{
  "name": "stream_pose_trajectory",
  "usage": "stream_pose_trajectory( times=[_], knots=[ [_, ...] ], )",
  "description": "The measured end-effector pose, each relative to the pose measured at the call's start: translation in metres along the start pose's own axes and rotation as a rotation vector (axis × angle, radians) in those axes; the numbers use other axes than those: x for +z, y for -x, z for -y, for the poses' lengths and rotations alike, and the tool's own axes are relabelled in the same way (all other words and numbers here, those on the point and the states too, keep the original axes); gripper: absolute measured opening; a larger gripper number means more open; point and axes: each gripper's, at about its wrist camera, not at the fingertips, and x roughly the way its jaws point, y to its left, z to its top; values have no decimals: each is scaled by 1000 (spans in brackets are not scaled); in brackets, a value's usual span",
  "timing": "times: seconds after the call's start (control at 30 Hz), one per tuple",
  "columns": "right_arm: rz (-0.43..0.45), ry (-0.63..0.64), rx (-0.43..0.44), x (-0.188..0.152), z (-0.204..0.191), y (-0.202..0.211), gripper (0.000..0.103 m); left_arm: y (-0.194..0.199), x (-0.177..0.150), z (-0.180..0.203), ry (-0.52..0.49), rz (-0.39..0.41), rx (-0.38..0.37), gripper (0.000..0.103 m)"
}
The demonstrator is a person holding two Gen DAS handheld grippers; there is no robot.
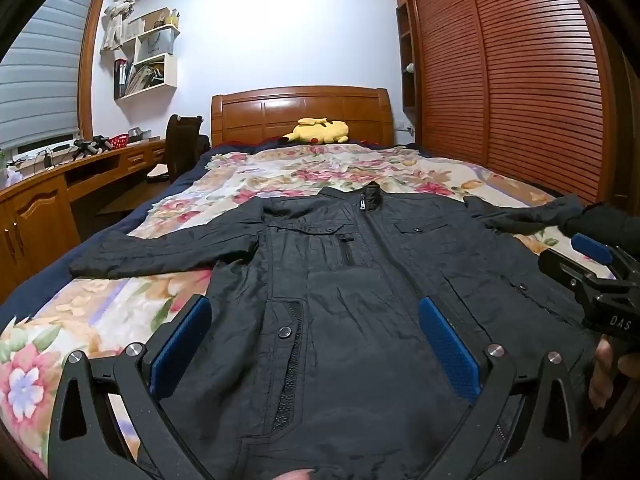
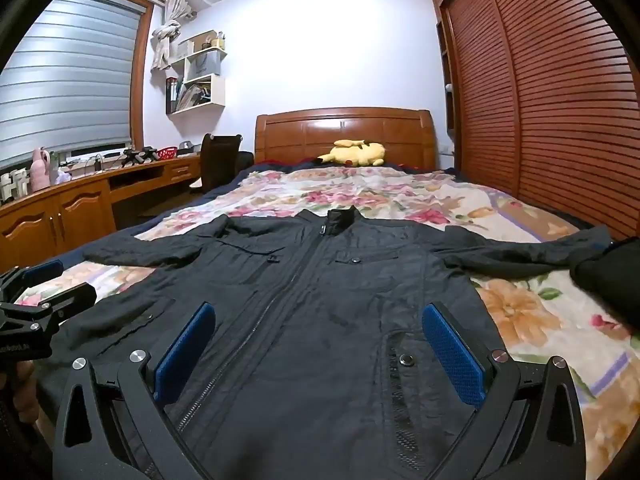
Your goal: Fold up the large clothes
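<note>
- Left gripper (image 1: 316, 344) jaws spread wide, blue pads far apart, nothing between them; hovers over lower front of black jacket (image 1: 360, 280), not touching fabric as far as visible.
- Right gripper (image 2: 320, 348) same: jaws fully apart, empty, over jacket's lower front near the zipper (image 2: 256, 320).
- Right gripper also shows at right edge of left wrist view, with a hand (image 1: 604, 376) on its handle; left gripper shows at left edge of right wrist view.
- Jacket lies flat, front up, zipped, on bed (image 1: 320, 168) with floral cover; collar (image 1: 370, 196) points toward headboard (image 1: 300, 114), hem toward the cameras.
- Both sleeves spread out sideways: left sleeve (image 1: 160, 252) reaches toward bed's left edge, right sleeve (image 1: 528, 212) toward the wardrobe side.
- Chest pockets with snap buttons either side of zipper; lower pocket with mesh edging and a snap (image 1: 285, 332) between the left gripper's pads in view.
- Dark cloth-like shape (image 2: 612, 276) at right, at the end of the right sleeve; can't tell what it is.
- Yellow plush toy (image 1: 320, 131) lies at head of bed, well apart from jacket.
- Slatted wooden wardrobe doors (image 1: 520, 80) right of bed.
- Wooden bench (image 2: 100, 188) along left wall under window blinds (image 2: 68, 72), with small clutter and a red basket (image 2: 167, 153); dark chair (image 2: 218, 160) beside it.
- White wall shelves (image 1: 148, 60) hold books and papers.
</note>
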Motion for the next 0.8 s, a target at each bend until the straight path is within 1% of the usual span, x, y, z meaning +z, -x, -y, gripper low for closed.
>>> stream_pose_trajectory(
  times=[0.73,0.8],
  knots=[
    [7,-9,-6,-2,-1,0,103,0,0,0,0,12,2,103],
    [6,-8,-6,-2,-1,0,103,4,8,0,2,12,2,103]
  ],
)
